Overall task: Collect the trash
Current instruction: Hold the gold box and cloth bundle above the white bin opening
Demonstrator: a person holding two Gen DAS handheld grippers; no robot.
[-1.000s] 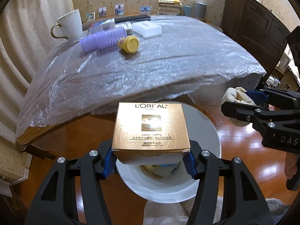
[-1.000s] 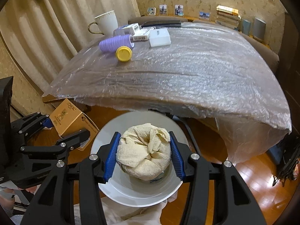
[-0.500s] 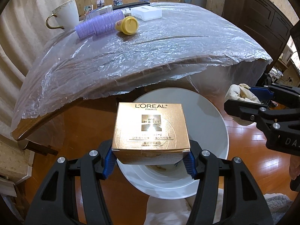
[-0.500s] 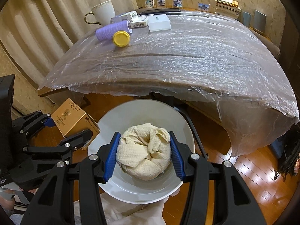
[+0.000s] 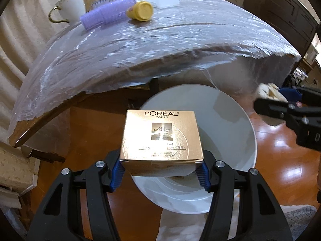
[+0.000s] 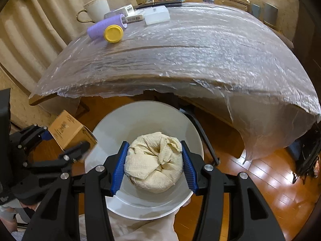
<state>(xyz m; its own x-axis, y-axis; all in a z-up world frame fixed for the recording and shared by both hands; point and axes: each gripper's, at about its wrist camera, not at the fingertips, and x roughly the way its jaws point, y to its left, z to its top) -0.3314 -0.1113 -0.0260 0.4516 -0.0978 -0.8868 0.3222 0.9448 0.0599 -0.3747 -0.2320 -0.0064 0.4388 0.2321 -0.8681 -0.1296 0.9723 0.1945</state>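
Right claw [image 6: 153,165], clamped on a crumpled paper wad [image 6: 154,165], is centred directly above the white bin [image 6: 140,118]; left claw [image 5: 160,170], gripping a gold box [image 5: 160,138], is held over its near-left rim.

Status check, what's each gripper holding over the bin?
Left gripper shut on gold cardboard box. Right gripper shut on crumpled cream paper towel. Both above white round bin, nothing blocking.

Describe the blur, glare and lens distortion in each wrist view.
Left wrist view: the right gripper and its cream crumpled paper wad are motion-smeared; small print on the gold L'Oreal cardboard box is soft; window glare streaks the glossy wooden floor. Right wrist view: sharper; fisheye bows the plastic-wrapped table edge; highlights sparkle on the film.
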